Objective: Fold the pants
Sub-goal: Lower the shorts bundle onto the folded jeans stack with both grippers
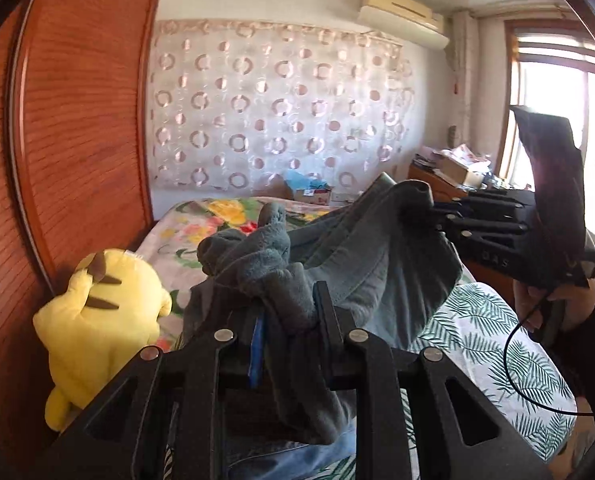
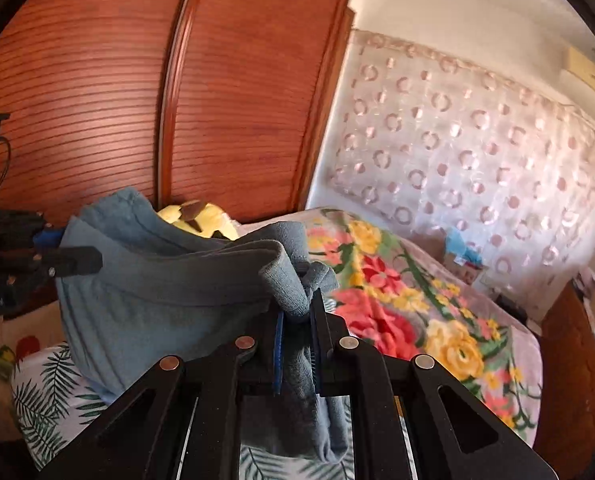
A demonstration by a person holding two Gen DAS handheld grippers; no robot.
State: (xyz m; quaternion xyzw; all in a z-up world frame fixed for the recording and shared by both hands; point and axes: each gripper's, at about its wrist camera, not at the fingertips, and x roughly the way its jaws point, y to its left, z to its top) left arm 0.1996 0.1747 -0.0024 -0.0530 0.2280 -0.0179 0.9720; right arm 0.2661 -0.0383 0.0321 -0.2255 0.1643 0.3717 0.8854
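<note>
The pants [image 1: 361,264], grey-blue and fleecy on the inner face, are held clear of the bed [image 1: 493,332] and stretched between the two claws. The left gripper [image 1: 289,312] is clamped narrowly on a bunched hem or waistband end. The right gripper [image 2: 297,316] is likewise closed tight on a gathered fold. Each claw is also seen from the other's camera at the far end of the span.

The relation that governs the coming move: the garment's long axis runs from claw to claw, roughly parallel to the near edge of the bed, with the slack middle sagging below both grips toward the leaf-patterned sheet. Neither hand is judged nearer, as each holds one end. A lay-down or a bringing together of the ends would probably turn on keeping that axis level.

The following could not be made out:
- Which end is waistband and which is cuffs, the cloth being wadded at both pads.
- Whether the two legs are aligned or twisted within the sag.
- The lowest part of the cloth, which is cut off behind the gripper bodies, so contact with the bed cannot be confirmed.

A yellow plush toy [image 1: 97,320] lies at the wardrobe-side edge of the bed, near the left end of the span.
</note>
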